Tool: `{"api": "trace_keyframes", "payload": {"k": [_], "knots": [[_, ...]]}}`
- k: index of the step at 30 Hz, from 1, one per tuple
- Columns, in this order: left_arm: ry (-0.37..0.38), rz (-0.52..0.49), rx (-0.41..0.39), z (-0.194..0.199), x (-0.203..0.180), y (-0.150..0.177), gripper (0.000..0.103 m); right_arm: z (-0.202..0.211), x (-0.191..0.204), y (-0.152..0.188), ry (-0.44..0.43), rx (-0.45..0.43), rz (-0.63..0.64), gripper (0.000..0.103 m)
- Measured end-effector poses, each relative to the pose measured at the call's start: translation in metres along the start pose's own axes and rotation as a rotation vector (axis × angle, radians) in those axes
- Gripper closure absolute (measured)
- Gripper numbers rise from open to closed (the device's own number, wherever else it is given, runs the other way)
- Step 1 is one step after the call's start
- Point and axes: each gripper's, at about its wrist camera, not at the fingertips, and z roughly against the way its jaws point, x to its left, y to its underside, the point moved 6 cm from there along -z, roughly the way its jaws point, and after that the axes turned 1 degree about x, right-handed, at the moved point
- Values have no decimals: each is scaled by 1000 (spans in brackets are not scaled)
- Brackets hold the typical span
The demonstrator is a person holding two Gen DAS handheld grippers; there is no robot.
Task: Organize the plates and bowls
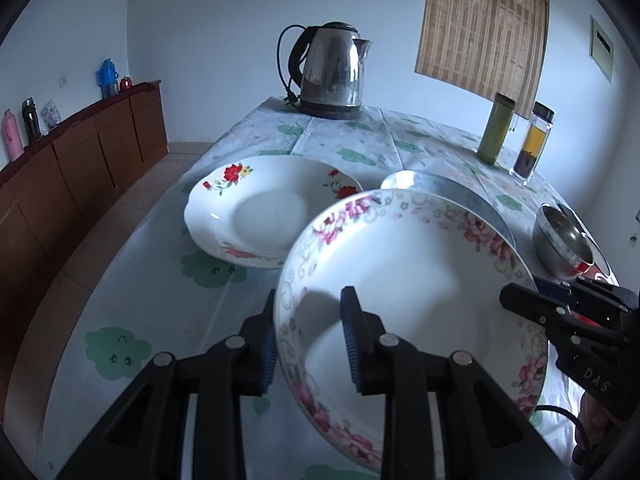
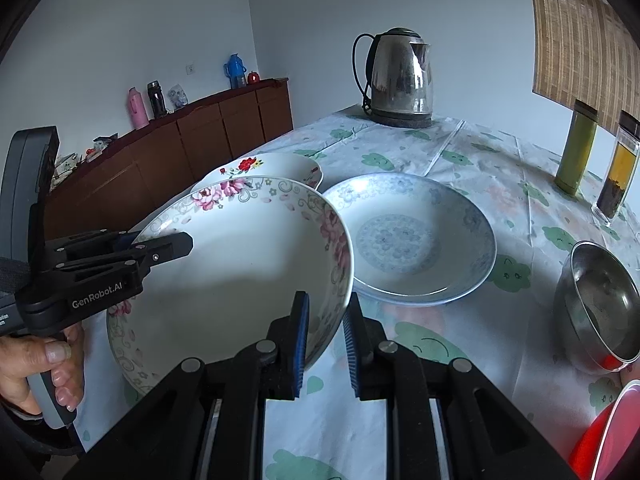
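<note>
A pink-flowered plate [image 1: 416,296] is held tilted above the table between both grippers; it also shows in the right wrist view [image 2: 240,272]. My left gripper [image 1: 310,328] is shut on its left rim. My right gripper [image 2: 326,332] is shut on its right rim and also shows in the left wrist view [image 1: 560,312]. A red-flowered plate [image 1: 260,208] lies on the table beyond, also seen in the right wrist view [image 2: 280,166]. A blue-patterned plate [image 2: 408,236] lies to the right. A steel bowl [image 2: 600,304] sits further right.
An electric kettle [image 2: 400,80] stands at the table's far end. A green flask [image 2: 576,148] and a tea jar [image 2: 618,172] stand at the right. A red bowl rim [image 2: 608,432] is at the lower right. A wooden sideboard [image 1: 80,160] runs along the left wall.
</note>
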Motion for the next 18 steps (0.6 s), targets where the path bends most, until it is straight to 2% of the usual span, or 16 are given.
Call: {"api": "trace_keyframes", "payload": {"k": [18], "knots": [[14,-44,-36,-3,-25,-40,76,13,-28,-26,23,-55,-48,84]]}}
